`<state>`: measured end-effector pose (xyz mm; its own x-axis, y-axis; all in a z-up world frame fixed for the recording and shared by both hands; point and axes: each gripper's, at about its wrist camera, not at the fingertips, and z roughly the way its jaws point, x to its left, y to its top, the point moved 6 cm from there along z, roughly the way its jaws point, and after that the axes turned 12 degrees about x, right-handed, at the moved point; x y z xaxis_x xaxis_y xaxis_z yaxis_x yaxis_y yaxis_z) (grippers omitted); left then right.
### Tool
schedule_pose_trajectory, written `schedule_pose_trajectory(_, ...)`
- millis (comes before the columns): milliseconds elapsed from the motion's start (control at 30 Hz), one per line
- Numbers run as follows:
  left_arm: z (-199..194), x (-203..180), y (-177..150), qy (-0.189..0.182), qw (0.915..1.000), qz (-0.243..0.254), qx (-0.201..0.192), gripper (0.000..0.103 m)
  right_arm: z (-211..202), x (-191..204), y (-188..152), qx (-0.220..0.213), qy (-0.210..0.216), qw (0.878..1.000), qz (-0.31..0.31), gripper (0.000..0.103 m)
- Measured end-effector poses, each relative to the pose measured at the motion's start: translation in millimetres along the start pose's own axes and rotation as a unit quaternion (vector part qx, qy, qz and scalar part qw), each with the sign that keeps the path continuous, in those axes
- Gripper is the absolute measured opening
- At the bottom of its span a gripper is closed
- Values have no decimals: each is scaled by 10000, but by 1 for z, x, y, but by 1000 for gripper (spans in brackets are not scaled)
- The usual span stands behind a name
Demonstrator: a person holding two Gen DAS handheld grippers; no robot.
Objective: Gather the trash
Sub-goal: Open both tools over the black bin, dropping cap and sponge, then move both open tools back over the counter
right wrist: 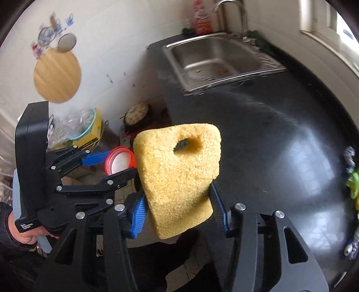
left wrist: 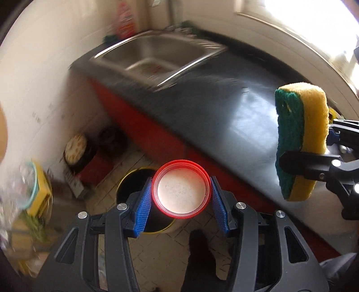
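Observation:
My left gripper (left wrist: 181, 202) is shut on a red plastic lid (left wrist: 181, 189) with a white inside, held in the air above a round black bin with a yellow rim (left wrist: 125, 179) on the floor. The lid (right wrist: 119, 160) and left gripper (right wrist: 121, 164) also show at the left of the right wrist view. My right gripper (right wrist: 179, 209) is shut on a worn yellow sponge (right wrist: 179, 177) with a hole and a green scouring side. The sponge (left wrist: 300, 143) hangs over the dark counter (left wrist: 224, 121) in the left wrist view.
A steel sink (right wrist: 219, 60) is set in the black counter (right wrist: 280, 146), with a red bottle (right wrist: 202, 18) behind it. Green and shiny wrappers (right wrist: 352, 186) lie at the counter's right edge. A clock (right wrist: 136, 116), yellow box (right wrist: 89, 132) and clutter sit on the floor by the wall.

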<state>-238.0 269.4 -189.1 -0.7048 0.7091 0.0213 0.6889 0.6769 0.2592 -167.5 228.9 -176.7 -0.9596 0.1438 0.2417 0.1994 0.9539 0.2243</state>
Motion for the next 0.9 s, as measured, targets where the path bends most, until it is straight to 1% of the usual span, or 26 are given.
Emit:
schedule_pose_trajectory(67,19,34,-11,10,9997,-225,-8,49,41,26,18,258,133,9994,-199,52)
schedule_pose_trajectory(100,34,54,-19,-58,9993,-373,-43,49,61,37,26,390,160,9987,-277,52)
schedule_pose_trajectory(167,59,80,-27,-193,9981,-580,-45,49,99,53,40,606,179,9971,-413,52)
schedule_pose_trajectory(200,75,92,-30,-253,9974,-676,5,49,120,60,46,740,122,9960,-484,52)
schedule_pose_trajectory(233,94,104,-34,-412,9960,-787,90,49,135,69,50,837,92,9950,-540,52)
schedule_pose_trajectory(300,124,117,-38,-480,9951,-846,197,49,170,81,59,1044,6,9926,-623,52)
schedule_pose_trajectory(433,167,130,-41,-547,9945,-795,410,49,215,90,72,1303,-78,9891,-682,53)
schedule_pose_trajectory(500,178,135,-41,-510,9950,-751,428,49,228,89,75,1408,-71,9878,-666,53)
schedule_pose_trajectory(533,183,138,-40,-575,9943,-769,454,49,230,85,73,1426,-94,9873,-693,54)
schedule_pose_trajectory(567,188,139,-39,-650,9936,-789,488,50,234,82,74,1456,-143,9864,-746,57)
schedule_pose_trajectory(600,191,140,-39,-668,9933,-777,526,59,240,81,78,1502,-175,9853,-796,67)
schedule_pose_trajectory(633,189,139,-39,-634,9937,-760,525,72,241,83,79,1500,-177,9851,-827,70)
schedule_pose_trajectory(667,189,141,-39,-589,9941,-754,501,76,240,79,81,1481,-168,9852,-844,71)
schedule_pose_trajectory(700,188,144,-39,-565,9945,-749,474,78,240,78,82,1477,-169,9852,-850,71)
schedule_pose_trajectory(733,186,146,-39,-565,9943,-764,481,80,236,78,81,1468,-174,9853,-858,72)
schedule_pose_trajectory(800,181,149,-40,-573,9938,-812,489,81,223,77,80,1391,-226,9859,-902,72)
schedule_pose_trajectory(833,175,150,-40,-538,9940,-813,494,81,209,77,78,1274,-214,9873,-923,72)
schedule_pose_trajectory(900,161,149,-38,-482,9951,-749,441,84,185,73,72,1071,-228,9903,-856,78)
